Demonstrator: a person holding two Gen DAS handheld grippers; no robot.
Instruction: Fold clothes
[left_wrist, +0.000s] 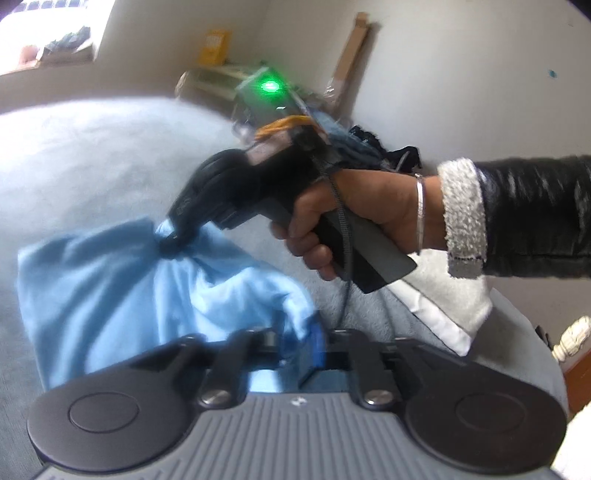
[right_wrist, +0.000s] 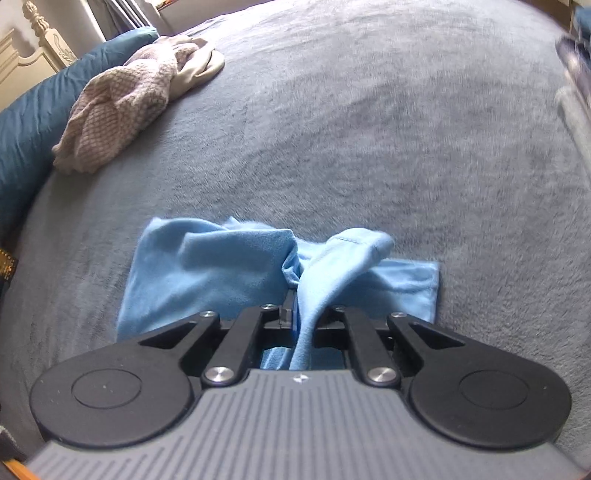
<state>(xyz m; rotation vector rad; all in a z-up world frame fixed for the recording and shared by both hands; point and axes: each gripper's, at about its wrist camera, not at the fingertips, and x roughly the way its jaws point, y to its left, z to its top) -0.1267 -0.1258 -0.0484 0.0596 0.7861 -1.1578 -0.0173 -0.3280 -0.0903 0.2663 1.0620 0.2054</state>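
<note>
**Both grippers pinch one blue garment over the bed**

Grey plush bedspread (right_wrist: 351, 129) fills nearly everything under the two cameras, soft and slightly rumpled, with a crumpled pink-and-cream knit garment (right_wrist: 122, 99) lying well off toward a teal pillow (right_wrist: 29, 122) at the headboard end. Pale walls and a lit window close the room behind.

The light-blue soft cotton garment (right_wrist: 207, 273) lies partly on the bedspread and is partly lifted. From the right gripper (right_wrist: 301, 325) a gathered rope of it runs straight forward out of the jaws, which are pressed together on the cloth; the rest spreads flat to both sides, wider to the left. In the left wrist view the same gripper, held by a hand (left_wrist: 354, 218) in a dark sleeve with a white fleecy cuff (left_wrist: 461, 218), bites a bunched point of the cloth (left_wrist: 110, 288), and folds hang from that point down toward the camera.

The left gripper (left_wrist: 314, 350) sits at the near end of that drape — blue fabric passes between its fingers, which appear pinched on an edge, though blur makes this less certain. So the cloth stretches between the two grips, its long line running from one gripper to the other.

How far the folding has gone cannot be settled: the bunched shape fits either a piece being spread out or one being doubled over.
</note>
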